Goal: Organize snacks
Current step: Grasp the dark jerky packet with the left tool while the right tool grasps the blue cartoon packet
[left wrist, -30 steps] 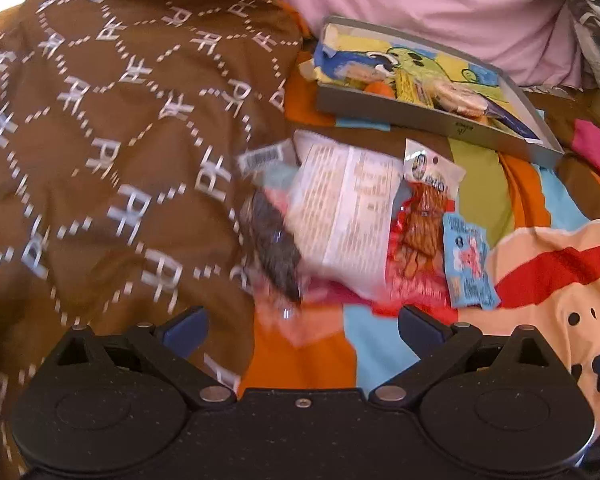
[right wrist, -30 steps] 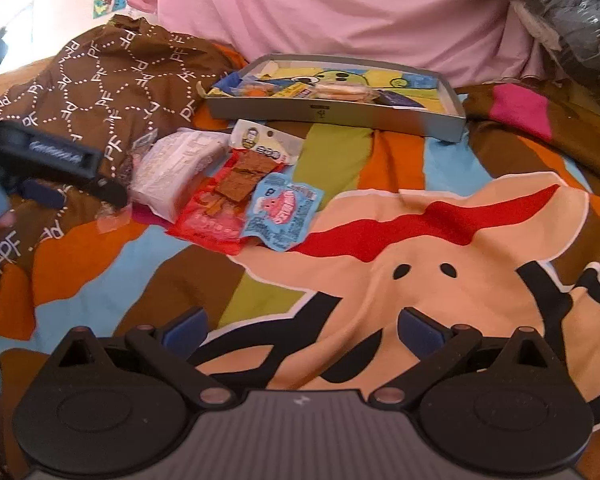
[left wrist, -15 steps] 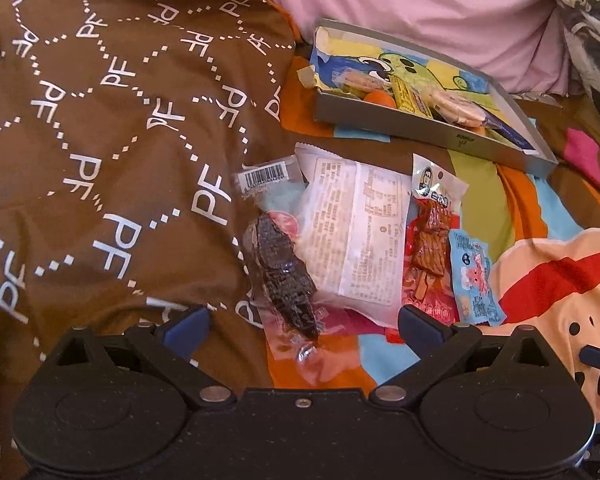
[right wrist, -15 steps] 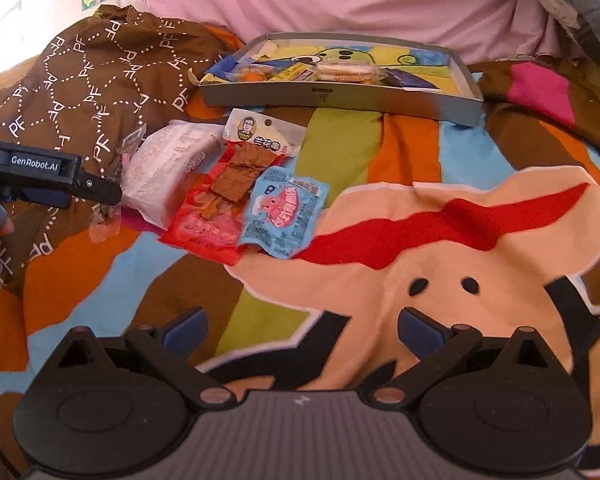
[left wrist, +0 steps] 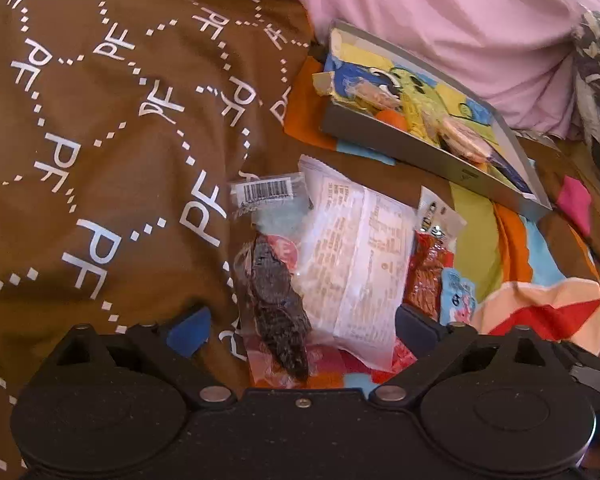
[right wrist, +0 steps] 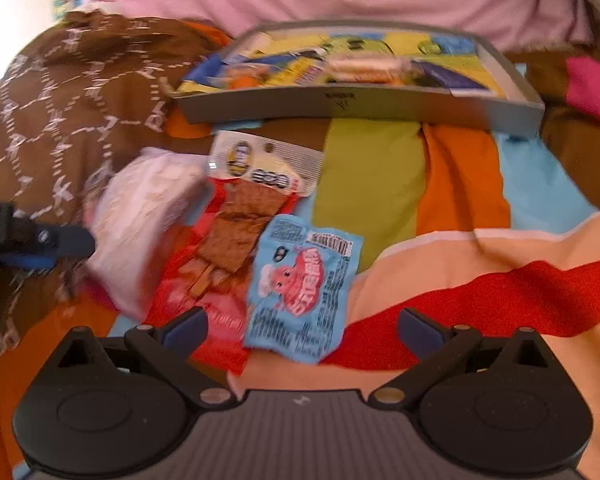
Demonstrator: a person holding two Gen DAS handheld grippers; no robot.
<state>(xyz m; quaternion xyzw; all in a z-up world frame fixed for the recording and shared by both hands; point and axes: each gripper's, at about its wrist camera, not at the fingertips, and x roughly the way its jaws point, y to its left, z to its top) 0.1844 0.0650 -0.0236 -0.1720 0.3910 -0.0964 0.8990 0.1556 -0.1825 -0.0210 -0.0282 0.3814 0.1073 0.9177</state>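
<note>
2 claws face 1 loose heap of snack packets on the patterned bedspread [left wrist: 100, 184], both spread wide and holding nothing. Left gripper [left wrist: 300, 330] sits right at the heap: the clear packet of dark dried snack [left wrist: 278, 304] lies between its blue-tipped fingers [left wrist: 188, 330], long axis running roughly 11 to 5 o'clock, near end low in the gap. Touching it at 1 o'clock is the white printed packet [left wrist: 360, 256], which overlaps it slightly. Right gripper [right wrist: 302, 328] has the blue packet [right wrist: 300, 292] directly ahead at 12 o'clock, its lower edge between the fingers, long axis near 12 to 6, tilted a little toward 1. Red packet [right wrist: 220, 256] lies just beside it at 10 o'clock, partly under it. Grey tray [right wrist: 364, 108], already holding several snacks, sits beyond the heap at 12 o'clock in the right wrist view, at 1 o'clock in the left. Judgement: each claw is nearer its own packet; contact not confirmed, right view blurred.
</note>
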